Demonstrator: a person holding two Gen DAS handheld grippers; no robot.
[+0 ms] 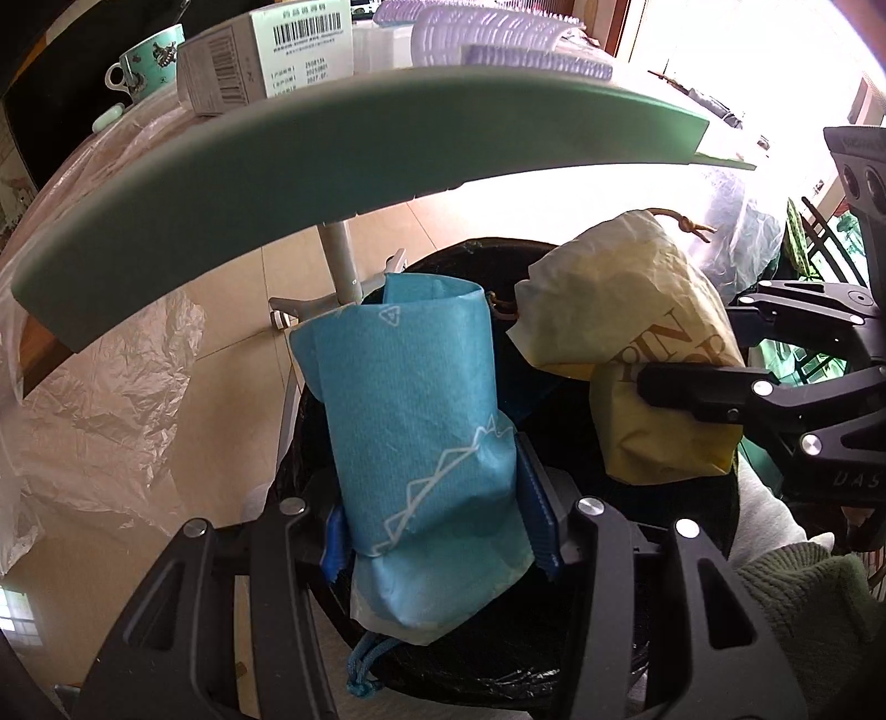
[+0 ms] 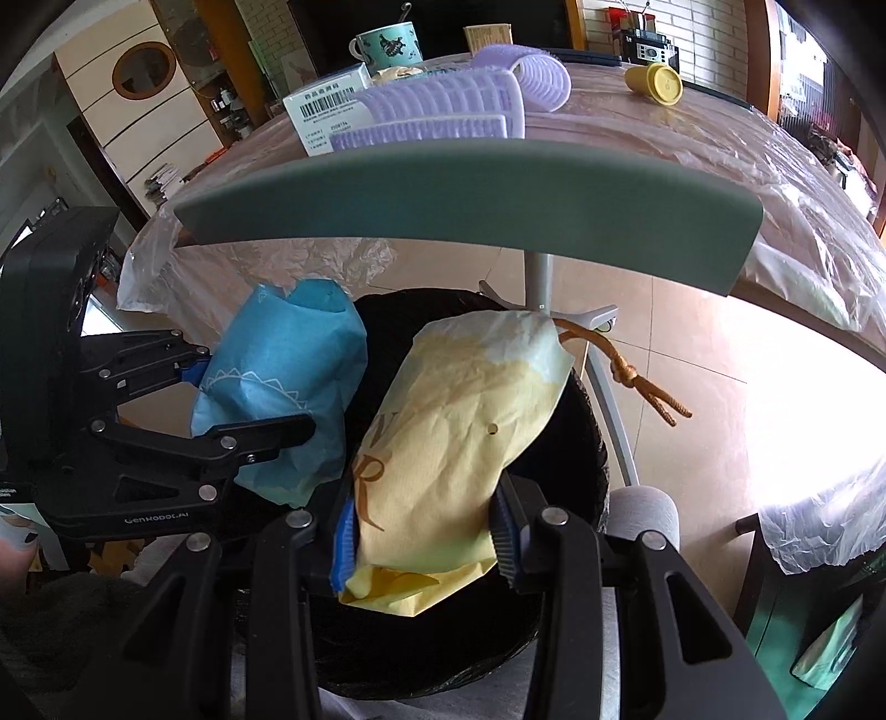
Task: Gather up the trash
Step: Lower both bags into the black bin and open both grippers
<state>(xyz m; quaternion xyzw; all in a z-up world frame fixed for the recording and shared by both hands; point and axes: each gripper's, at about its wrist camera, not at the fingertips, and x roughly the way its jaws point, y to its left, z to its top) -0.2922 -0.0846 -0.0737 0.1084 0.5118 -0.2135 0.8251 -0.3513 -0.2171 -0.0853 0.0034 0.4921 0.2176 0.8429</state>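
Observation:
My left gripper (image 1: 437, 531) is shut on a crumpled blue paper bag (image 1: 415, 421) with a blue cord, held above a black-lined trash bin (image 1: 498, 681). My right gripper (image 2: 423, 537) is shut on a crumpled yellow paper bag (image 2: 459, 443) with an orange cord (image 2: 637, 376), held above the same bin (image 2: 432, 664). The two bags hang side by side. The yellow bag (image 1: 637, 332) shows at the right of the left wrist view, the blue bag (image 2: 282, 382) at the left of the right wrist view.
A grey-green table edge (image 2: 465, 194) spans just beyond the bin. On the plastic-covered table stand a teal cup (image 2: 387, 41), a barcoded white box (image 2: 326, 113), purple hair rollers (image 2: 476, 94) and a yellow cap (image 2: 656, 83). A table leg (image 2: 540, 277) stands behind the bin.

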